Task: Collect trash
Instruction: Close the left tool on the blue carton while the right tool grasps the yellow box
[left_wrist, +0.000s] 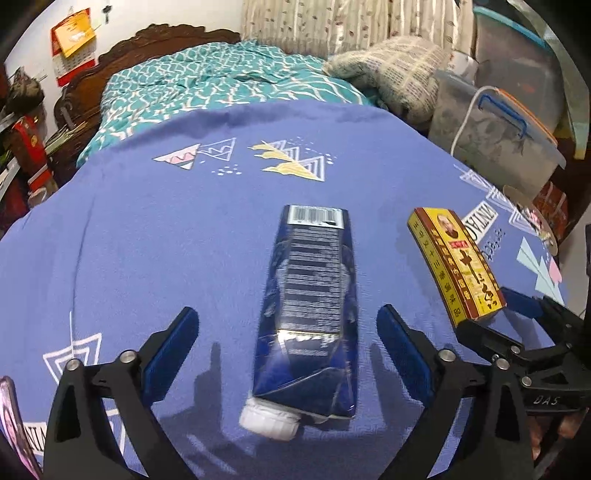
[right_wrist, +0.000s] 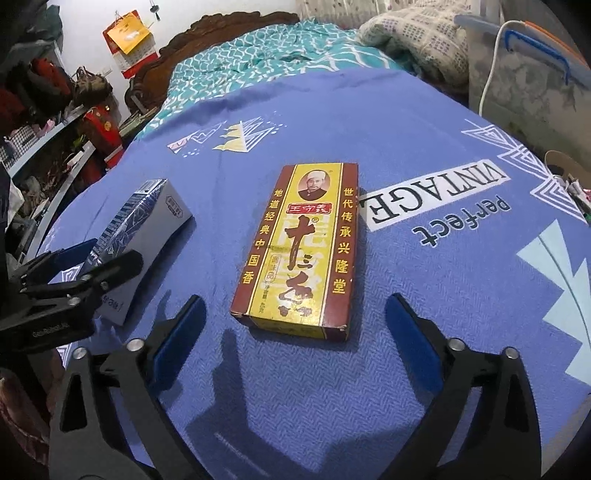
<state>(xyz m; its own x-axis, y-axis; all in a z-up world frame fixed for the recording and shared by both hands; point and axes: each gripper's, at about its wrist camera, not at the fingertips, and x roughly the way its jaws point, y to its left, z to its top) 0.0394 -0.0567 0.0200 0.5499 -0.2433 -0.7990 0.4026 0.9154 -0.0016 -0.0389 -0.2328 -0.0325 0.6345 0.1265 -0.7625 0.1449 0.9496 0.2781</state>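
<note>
A dark blue drink carton (left_wrist: 310, 314) with a white cap lies on the blue patterned cloth (left_wrist: 147, 240), cap toward me. My left gripper (left_wrist: 288, 354) is open with a finger on each side of the carton, not touching it. A flat red and yellow box (right_wrist: 299, 247) lies on the same cloth (right_wrist: 424, 314). My right gripper (right_wrist: 295, 336) is open, just short of the box's near end. The box also shows in the left wrist view (left_wrist: 458, 266), and the carton in the right wrist view (right_wrist: 140, 236), with the left gripper (right_wrist: 96, 262) around it.
A bed with a teal quilt (left_wrist: 207, 81) lies beyond the cloth. Clear plastic storage boxes (left_wrist: 498, 125) with a white cable stand at the right. Cluttered shelves (right_wrist: 44, 155) line the left. A small open container (right_wrist: 569, 177) sits at the cloth's right edge.
</note>
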